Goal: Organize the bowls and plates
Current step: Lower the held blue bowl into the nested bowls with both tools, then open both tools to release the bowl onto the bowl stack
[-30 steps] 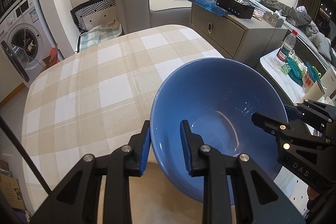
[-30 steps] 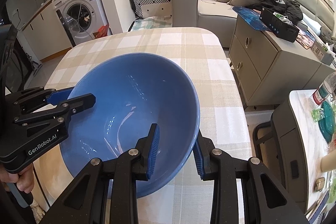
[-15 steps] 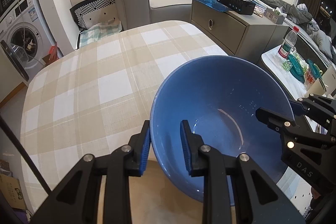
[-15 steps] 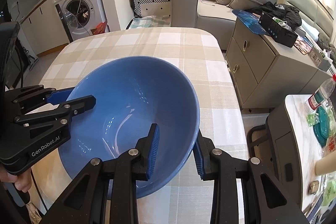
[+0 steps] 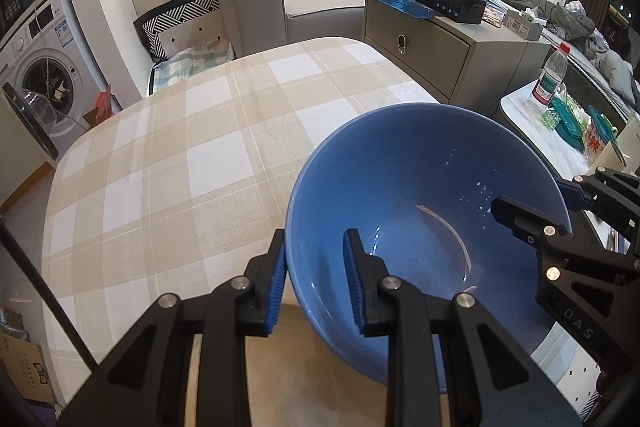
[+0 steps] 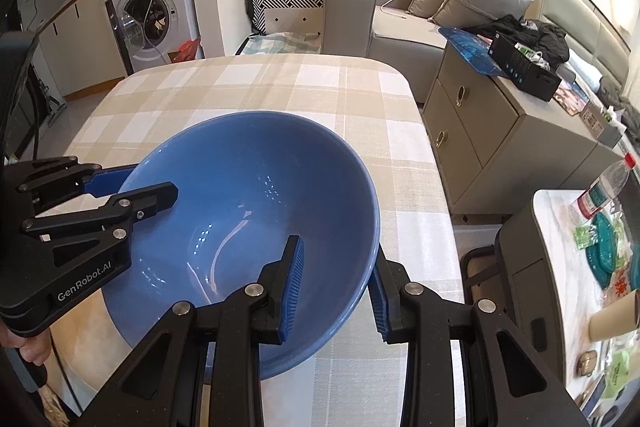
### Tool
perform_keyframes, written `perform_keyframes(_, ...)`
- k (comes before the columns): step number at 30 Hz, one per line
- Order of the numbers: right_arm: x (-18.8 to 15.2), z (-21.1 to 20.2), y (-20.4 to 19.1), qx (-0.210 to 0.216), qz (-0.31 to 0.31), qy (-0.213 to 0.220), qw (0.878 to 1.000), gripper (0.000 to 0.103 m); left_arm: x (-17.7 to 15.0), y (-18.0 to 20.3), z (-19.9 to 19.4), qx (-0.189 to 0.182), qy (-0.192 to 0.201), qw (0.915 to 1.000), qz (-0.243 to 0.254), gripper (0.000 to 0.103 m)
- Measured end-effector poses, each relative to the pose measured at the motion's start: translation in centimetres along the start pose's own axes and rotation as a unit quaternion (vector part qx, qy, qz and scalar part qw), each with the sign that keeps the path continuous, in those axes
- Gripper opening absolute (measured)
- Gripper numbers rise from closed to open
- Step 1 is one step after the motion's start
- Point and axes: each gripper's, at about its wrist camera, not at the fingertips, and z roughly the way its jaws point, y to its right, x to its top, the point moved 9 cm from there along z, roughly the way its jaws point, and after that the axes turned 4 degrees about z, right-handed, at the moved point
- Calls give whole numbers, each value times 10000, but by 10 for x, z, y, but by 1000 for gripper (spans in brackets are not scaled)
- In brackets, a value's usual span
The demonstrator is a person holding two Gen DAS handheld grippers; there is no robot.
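Grippers angled downward, left gripper (image 5: 314, 277) and right gripper (image 6: 336, 289) clamping blue bowl (image 5: 420, 195) rim

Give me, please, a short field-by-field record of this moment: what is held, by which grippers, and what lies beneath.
object held: blue bowl, empty
left gripper: shut on the bowl's rim, one finger inside, one outside
right gripper: shut on the opposite rim, same way
bowl pose: tilted, over the table's near edge
surface: table with beige checked cloth
other dishes on the cloth: none in view
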Motion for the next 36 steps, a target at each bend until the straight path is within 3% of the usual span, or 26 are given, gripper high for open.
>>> perform_keyframes(5, -1, 1, 0, -110, -108, 40, 9999, 31, 0, 1, -1, 10, 33, 10000, 20, 25)
perform_keyframes(16, -5, 1, 0, -98, -260, -20, 9996, 32, 0, 4, 0, -170, 49, 9998, -25, 41)
perform_keyframes(23, -5, -3, 3, 61, -153, 3, 9999, 50, 1, 9, -4, -263, 136, 9996, 3, 52)
perform_keyframes(26, -3, -7, 5, 48, -132, 59, 9999, 52, 2, 9, -8, -302, 180, 9994, -17, 56)
perform_keyframes(36, -3, -17, 5, 187, -59, 151, 9997, 72, 0, 6, -15, -243, 247, 9994, -45, 58)
